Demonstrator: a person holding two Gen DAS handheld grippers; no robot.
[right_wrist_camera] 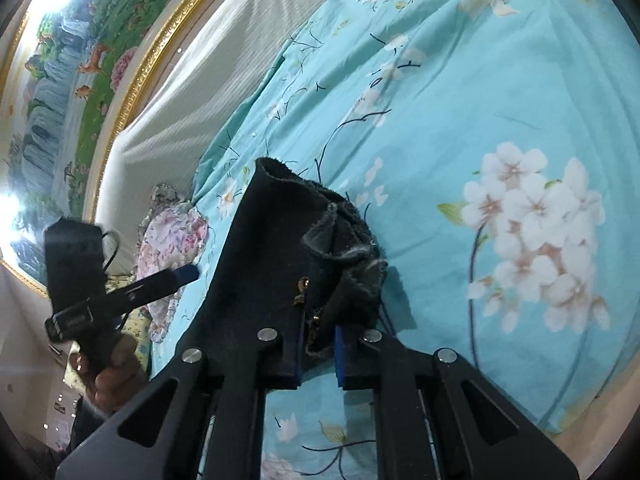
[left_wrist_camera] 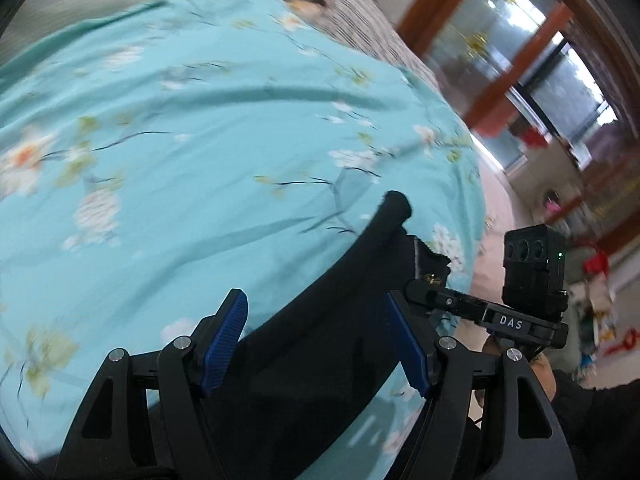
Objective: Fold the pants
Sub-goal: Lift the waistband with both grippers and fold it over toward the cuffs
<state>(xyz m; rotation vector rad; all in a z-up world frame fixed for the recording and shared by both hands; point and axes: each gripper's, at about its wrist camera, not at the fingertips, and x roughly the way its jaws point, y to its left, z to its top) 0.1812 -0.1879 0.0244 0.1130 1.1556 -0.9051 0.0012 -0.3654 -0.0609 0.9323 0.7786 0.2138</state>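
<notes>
The dark navy pants [left_wrist_camera: 320,320] hang in a taut band above the turquoise flowered bedspread [left_wrist_camera: 200,140]. My left gripper [left_wrist_camera: 320,340] is open, its blue pads [left_wrist_camera: 224,336] wide apart, with the pants cloth running between them. My right gripper [right_wrist_camera: 318,356] is shut on the pants [right_wrist_camera: 276,248] at the frayed waistband, near small brass rivets [right_wrist_camera: 301,288]. The right gripper also shows in the left wrist view [left_wrist_camera: 432,296], and the left gripper in the right wrist view [right_wrist_camera: 184,274].
The bedspread [right_wrist_camera: 480,100] covers the bed. A white headboard [right_wrist_camera: 208,80] and a gold-framed painting [right_wrist_camera: 80,60] stand beyond it. A flowered pillow [right_wrist_camera: 168,248] lies by the headboard. A striped pillow [left_wrist_camera: 360,24], wooden-framed glass doors [left_wrist_camera: 520,60] and floor clutter [left_wrist_camera: 600,312] are to the right.
</notes>
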